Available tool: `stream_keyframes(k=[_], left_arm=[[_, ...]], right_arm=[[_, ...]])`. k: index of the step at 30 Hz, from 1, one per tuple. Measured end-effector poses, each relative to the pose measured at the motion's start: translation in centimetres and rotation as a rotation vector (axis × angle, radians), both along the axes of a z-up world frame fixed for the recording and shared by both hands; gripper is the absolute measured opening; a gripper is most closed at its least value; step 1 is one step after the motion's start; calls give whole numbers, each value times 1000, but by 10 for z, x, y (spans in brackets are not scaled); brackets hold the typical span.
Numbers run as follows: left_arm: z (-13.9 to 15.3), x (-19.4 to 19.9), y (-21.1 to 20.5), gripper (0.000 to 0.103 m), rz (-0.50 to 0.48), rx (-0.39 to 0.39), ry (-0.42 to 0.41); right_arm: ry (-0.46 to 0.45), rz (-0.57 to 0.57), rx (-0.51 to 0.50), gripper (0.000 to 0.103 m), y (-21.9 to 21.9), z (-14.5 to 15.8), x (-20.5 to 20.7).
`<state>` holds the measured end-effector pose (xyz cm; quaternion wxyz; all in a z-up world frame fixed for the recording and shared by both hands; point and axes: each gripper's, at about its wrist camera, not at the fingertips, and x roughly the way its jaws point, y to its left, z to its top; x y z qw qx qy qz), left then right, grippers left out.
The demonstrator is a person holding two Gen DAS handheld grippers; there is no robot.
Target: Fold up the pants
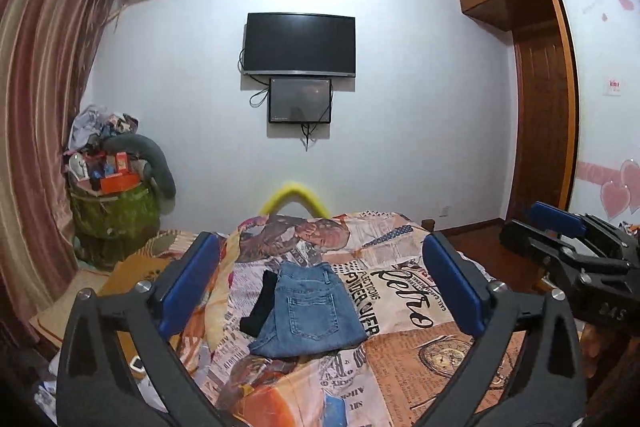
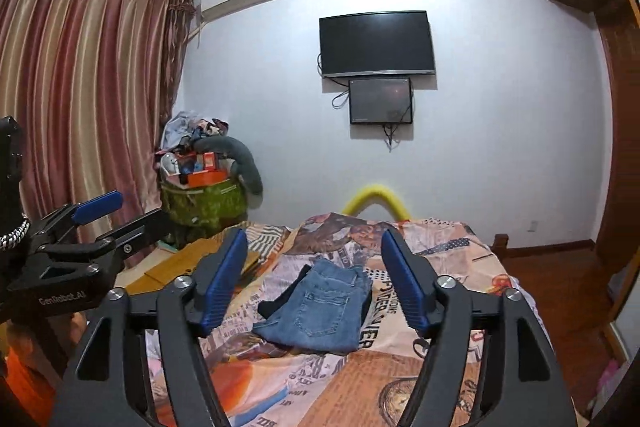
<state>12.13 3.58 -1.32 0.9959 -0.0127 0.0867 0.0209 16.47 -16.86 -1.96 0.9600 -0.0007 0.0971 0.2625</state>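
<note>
- Jeans (image 1: 308, 307) folded into a compact stack, pocket side up, mid-bed on the printed sheet (image 1: 420, 359); fold judged complete.
- Black garment (image 1: 260, 303) touching the jeans' left edge, partly beneath.
- Left gripper (image 1: 320, 291) wide open, empty, held clear of the stack.
- Right gripper (image 2: 312, 283) open, empty, likewise held clear, apparently to leave the fold undisturbed.

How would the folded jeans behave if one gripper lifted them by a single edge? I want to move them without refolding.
The folded jeans are soft denim in stacked layers, so they would probably droop and come unfolded. The bedspread under them is wrinkled cloth; pushing would likely drag and bunch it rather than slide. They look unlikely to roll or break.
</note>
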Motion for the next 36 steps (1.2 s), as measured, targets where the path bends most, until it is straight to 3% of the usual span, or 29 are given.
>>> stream_keyframes(k=[1, 5, 9, 36], left_arm=[[-1, -1, -1, 103, 2, -3, 3], [-3, -4, -1, 103, 8, -6, 7], [-5, -4, -2, 103, 8, -6, 9], [-9, -3, -2, 103, -17, -6, 22]], right_arm=[[-5, -7, -1, 83, 0, 0, -2], [-6, -11, 0, 88, -1, 0, -6], [-8, -26, 1, 99, -2, -3, -7], [5, -41, 9, 102, -8, -7, -9]])
